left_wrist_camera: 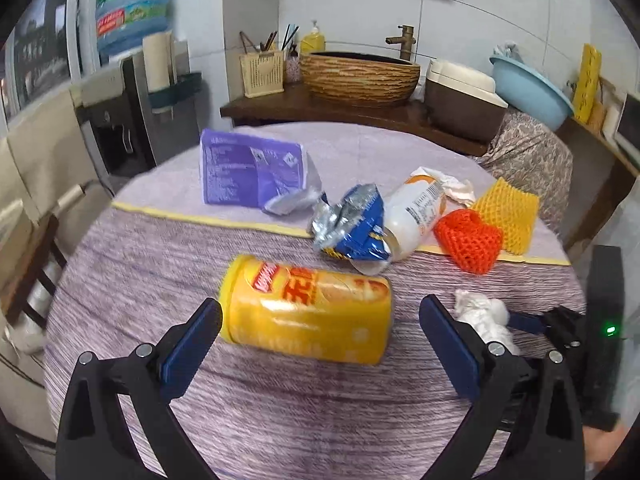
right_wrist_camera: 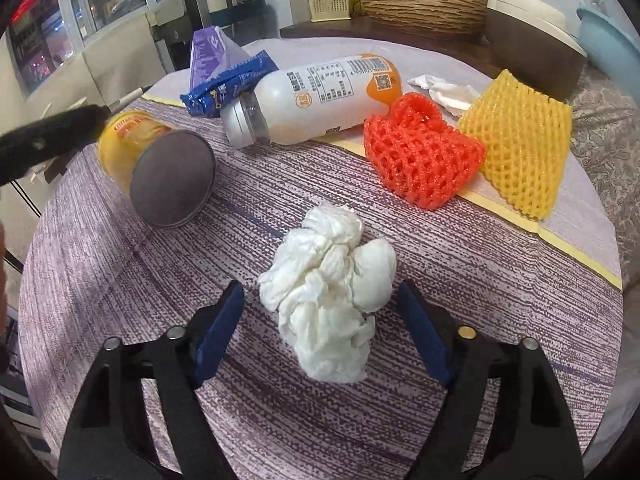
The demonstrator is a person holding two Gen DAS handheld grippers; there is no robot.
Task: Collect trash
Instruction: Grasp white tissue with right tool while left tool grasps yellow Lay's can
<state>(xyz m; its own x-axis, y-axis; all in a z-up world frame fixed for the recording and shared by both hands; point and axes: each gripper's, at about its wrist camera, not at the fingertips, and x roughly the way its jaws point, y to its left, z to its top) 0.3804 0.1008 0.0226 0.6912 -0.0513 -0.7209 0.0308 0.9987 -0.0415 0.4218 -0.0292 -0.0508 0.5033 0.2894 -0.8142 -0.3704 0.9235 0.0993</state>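
Observation:
A yellow chip can (left_wrist_camera: 308, 312) lies on its side on the purple tablecloth (left_wrist_camera: 160, 264). My left gripper (left_wrist_camera: 320, 320) is open with the can between its fingers; the can also shows in the right wrist view (right_wrist_camera: 160, 168). A crumpled white tissue (right_wrist_camera: 332, 300) lies between the open fingers of my right gripper (right_wrist_camera: 320, 308); the tissue shows in the left wrist view (left_wrist_camera: 484, 316). Behind lie a white bottle (right_wrist_camera: 316, 100), a blue wrapper (left_wrist_camera: 352, 228), a purple packet (left_wrist_camera: 252, 172), an orange foam net (right_wrist_camera: 420, 156) and a yellow foam net (right_wrist_camera: 520, 144).
The round table's far edge meets a wooden counter (left_wrist_camera: 280, 108) with a basket-pattern basin (left_wrist_camera: 360, 76), a brown bin (left_wrist_camera: 464, 108) and a blue bowl (left_wrist_camera: 528, 92). A water dispenser (left_wrist_camera: 128, 120) stands at the left. A flat white tissue (right_wrist_camera: 444, 88) lies behind the nets.

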